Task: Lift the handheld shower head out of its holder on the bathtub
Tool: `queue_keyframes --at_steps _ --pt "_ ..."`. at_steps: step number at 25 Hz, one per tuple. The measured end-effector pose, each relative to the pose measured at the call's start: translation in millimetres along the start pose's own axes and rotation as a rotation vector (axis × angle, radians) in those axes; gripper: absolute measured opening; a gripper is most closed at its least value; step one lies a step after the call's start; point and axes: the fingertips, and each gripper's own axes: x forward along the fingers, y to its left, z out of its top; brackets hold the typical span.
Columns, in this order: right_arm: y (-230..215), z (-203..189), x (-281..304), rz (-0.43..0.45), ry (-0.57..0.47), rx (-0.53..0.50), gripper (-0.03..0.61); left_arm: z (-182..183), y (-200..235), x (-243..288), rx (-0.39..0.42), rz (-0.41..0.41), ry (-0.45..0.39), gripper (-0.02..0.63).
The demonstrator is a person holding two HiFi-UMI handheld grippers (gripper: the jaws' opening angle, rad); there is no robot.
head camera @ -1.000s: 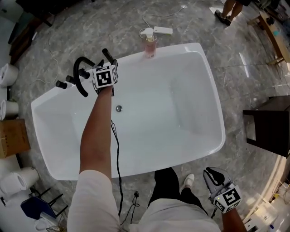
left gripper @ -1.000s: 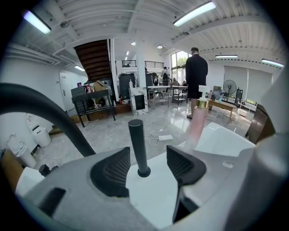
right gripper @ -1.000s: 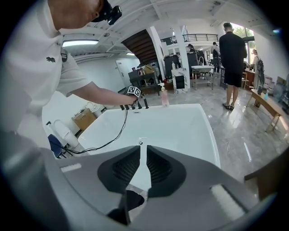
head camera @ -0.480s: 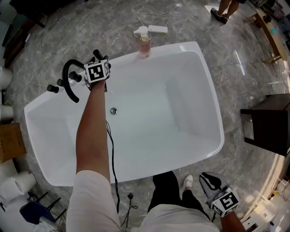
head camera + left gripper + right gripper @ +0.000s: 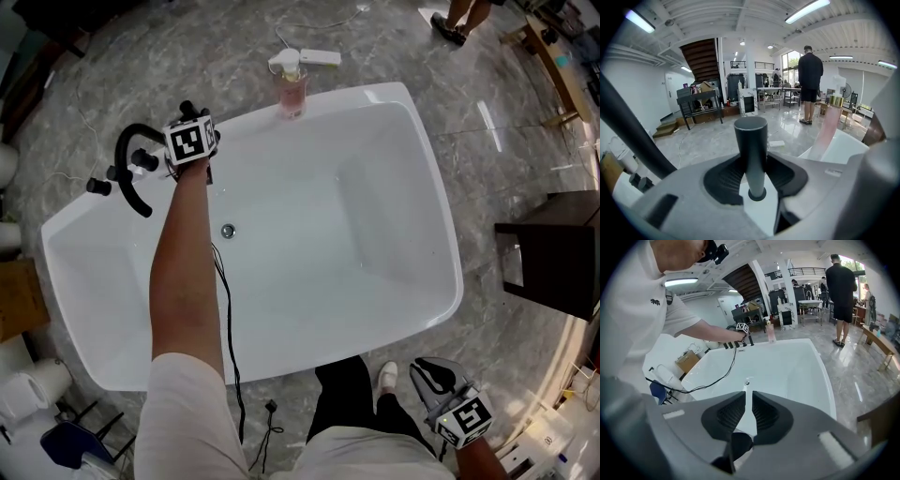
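Observation:
The handheld shower head (image 5: 751, 145) is a black cylinder standing upright in its holder on the far rim of the white bathtub (image 5: 441, 309), beside a black arched spout (image 5: 127, 169). My left gripper (image 5: 192, 120) reaches over the tub to it. In the left gripper view its jaws (image 5: 752, 176) are closing, and both ribbed pads lie against the cylinder's sides. My right gripper (image 5: 433, 373) hangs low at my right side, outside the tub. Its pads (image 5: 748, 411) stand almost together with nothing between them.
A pink pump bottle (image 5: 292, 89) stands on the tub's far rim, with a white power strip (image 5: 319, 58) on the floor behind it. A black cable (image 5: 225, 309) hangs from my left arm into the tub near the drain (image 5: 227, 231). A dark cabinet (image 5: 553, 253) stands at the right.
My left gripper has slid left and a little lower along the far rim, onto the black shower head beside the spout. The right gripper has stayed by my side.

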Motion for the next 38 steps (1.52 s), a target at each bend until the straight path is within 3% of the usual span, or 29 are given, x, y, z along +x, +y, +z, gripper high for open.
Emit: queue_keyframes --at_steps 15,38 --pt "17 14 2 0.042 -0.039 -0.013 0.055 17 -8 -35 0.056 -0.024 -0.038 0.141" --pt "50 43 -26 0.093 -0.143 -0.096 0.049 68 -17 -169 0.096 -0.063 -0.133 0.140"
